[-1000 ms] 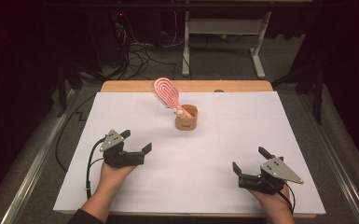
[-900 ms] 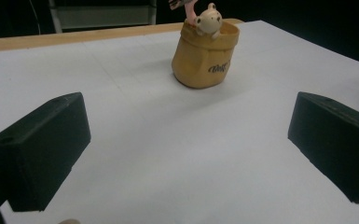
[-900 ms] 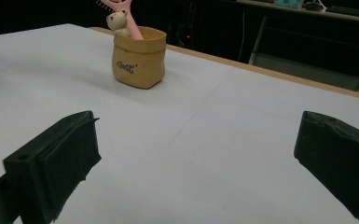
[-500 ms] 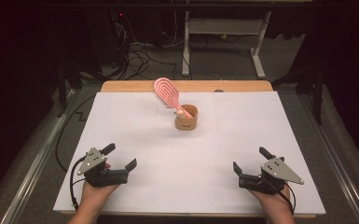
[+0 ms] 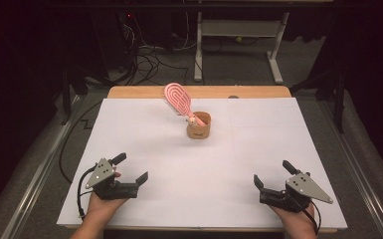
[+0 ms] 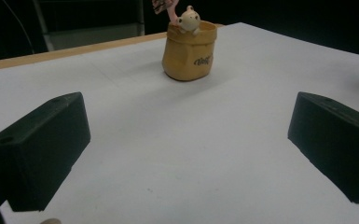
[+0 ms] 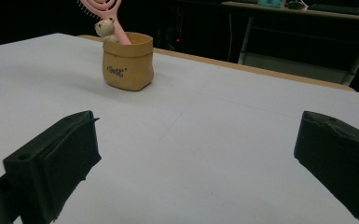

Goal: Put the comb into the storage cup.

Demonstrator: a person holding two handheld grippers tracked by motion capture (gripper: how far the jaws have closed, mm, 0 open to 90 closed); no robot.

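Two hand-held grippers are resting low at the near edge of a white-covered table [image 5: 129,129], well apart from each other; the left gripper [image 5: 129,169] is sitting at the near left with its jaws spread wide and nothing between them; the right gripper [image 5: 273,180] is sitting at the near right, likewise wide open and empty. Toward the far middle of the table, a small tan pouch-shaped holder [image 5: 199,126] is standing upright, and a pink hairbrush [image 5: 177,98] is leaning out of it toward the far left, its handle down inside; a little cream animal figure [image 5: 192,119] is sitting where the handle meets the holder's rim.

Judging by the layout, no step on the brush or holder is in hand; both grippers are idling far from them; the next move is likely calling for one gripper to travel forward and close on the brush or the holder, while taking care not to tip the light holder over.

From the high view, the whole brush head with its looped slots is showing; the left gripper view is cropping it to a sliver but is showing dark lettering on the holder's front [image 6: 189,52]; the right gripper view is showing the same lettering [image 7: 127,61] and a metal-legged table [image 7: 303,51] in the dark beyond.
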